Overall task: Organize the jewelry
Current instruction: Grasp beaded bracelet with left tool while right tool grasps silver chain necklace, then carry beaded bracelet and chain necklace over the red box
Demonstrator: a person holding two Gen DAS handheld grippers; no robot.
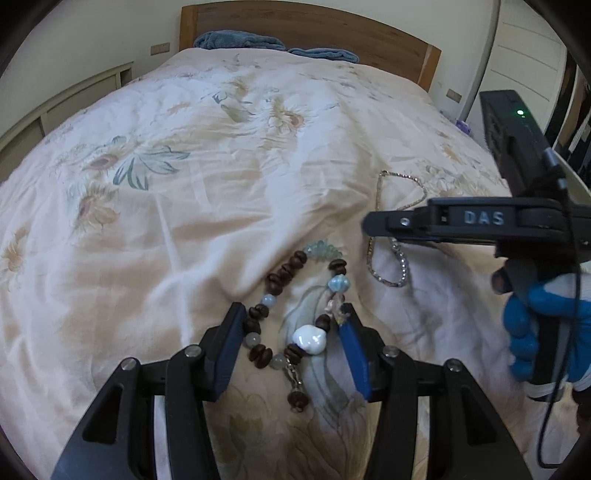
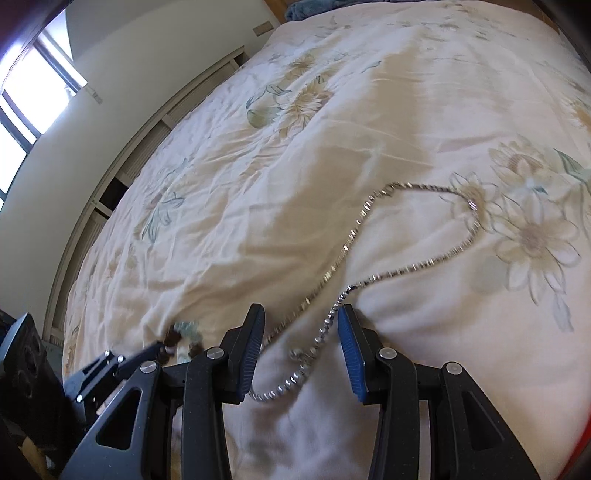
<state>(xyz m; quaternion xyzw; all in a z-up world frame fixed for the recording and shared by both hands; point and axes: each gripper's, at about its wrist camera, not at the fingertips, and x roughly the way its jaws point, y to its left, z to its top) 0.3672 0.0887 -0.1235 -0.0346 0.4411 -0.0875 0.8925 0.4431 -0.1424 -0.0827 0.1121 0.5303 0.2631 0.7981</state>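
Note:
A bracelet of brown wooden beads with a white shell bead lies on the floral bedspread. My left gripper is open and low over it, a blue pad on either side of the loop. A silver chain lies looped to the right, also visible as the chain in the left wrist view. My right gripper is open, and the chain's near end rests loose between its fingers. A blue-gloved hand holds that right gripper. In the right wrist view the bracelet and left gripper show at lower left.
The bed fills both views. A wooden headboard and blue pillows stand at its far end. A low shelf unit runs along the left wall beneath a window. White doors are at the right.

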